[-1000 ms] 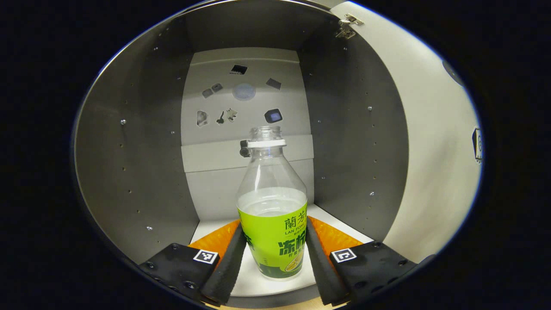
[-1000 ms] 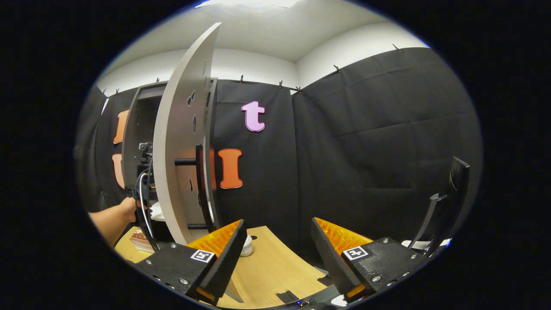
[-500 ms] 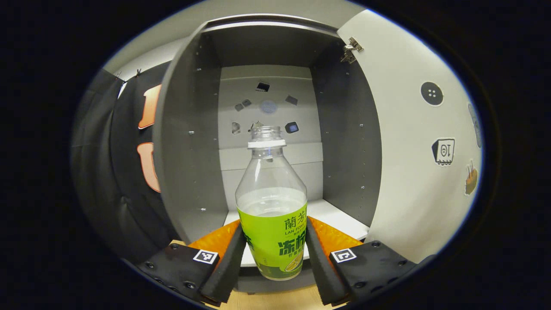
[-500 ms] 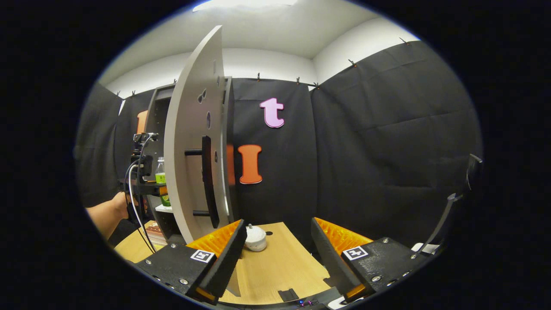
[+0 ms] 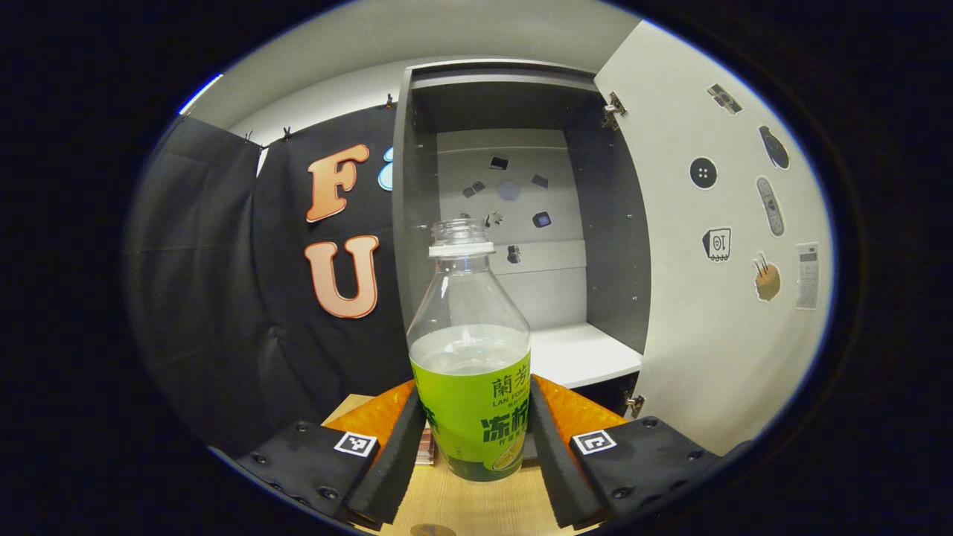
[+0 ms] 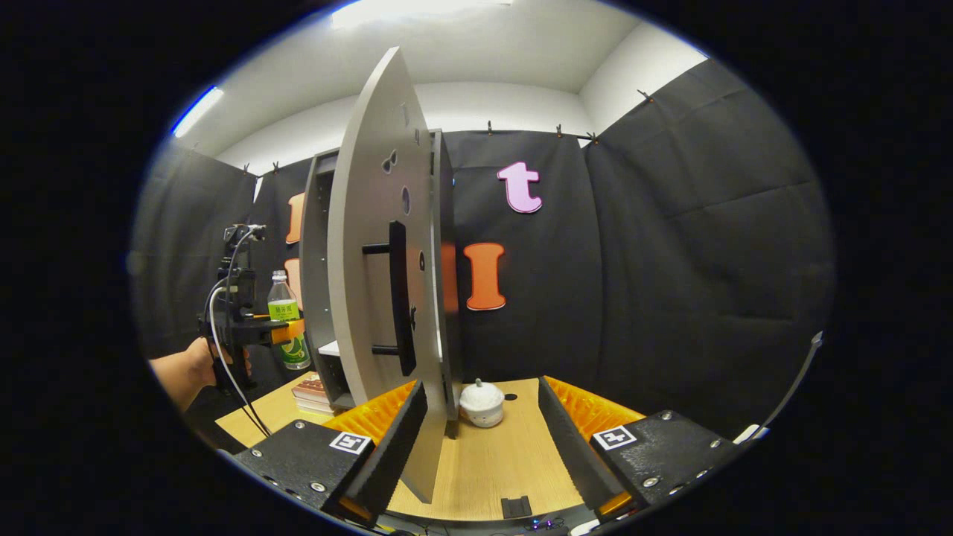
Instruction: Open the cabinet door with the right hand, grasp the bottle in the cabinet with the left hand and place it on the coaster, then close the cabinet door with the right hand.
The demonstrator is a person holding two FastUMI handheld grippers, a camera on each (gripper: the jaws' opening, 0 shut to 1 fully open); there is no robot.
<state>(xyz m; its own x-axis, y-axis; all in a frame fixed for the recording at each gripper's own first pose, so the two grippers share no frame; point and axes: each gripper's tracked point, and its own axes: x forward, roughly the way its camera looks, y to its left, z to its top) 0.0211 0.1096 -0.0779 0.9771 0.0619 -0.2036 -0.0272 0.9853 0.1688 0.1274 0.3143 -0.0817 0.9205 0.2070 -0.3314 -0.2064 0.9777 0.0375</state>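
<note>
Between the fingers of the left tool (image 5: 476, 447), a clear plastic bottle (image 5: 470, 350) is standing upright, uncapped, wearing a bright green label around its lower half and holding clear liquid up to just above that label. Both fingers are pressing against the label from either side, so the left tool is gripping the bottle, which is hanging clear of the wooden worktop (image 5: 476, 506) and out in front of the cabinet (image 5: 521, 223). That cabinet is standing open with its white shelf (image 5: 577, 353) showing bare, small stickers dotting its back panel, and its door (image 5: 715, 298) swung wide to the right. From the right gripper view, the left tool (image 6: 287, 331) is showing off to the side in a person's hand (image 6: 201, 365), carrying the bottle (image 6: 287, 320) beside the cabinet's open front. The right tool (image 6: 484, 439) is gaping wide, holding nothing, near the door's edge and its dark handle (image 6: 398, 298), with a small white lidded pot (image 6: 482, 402) sitting on the worktop ahead.
</note>
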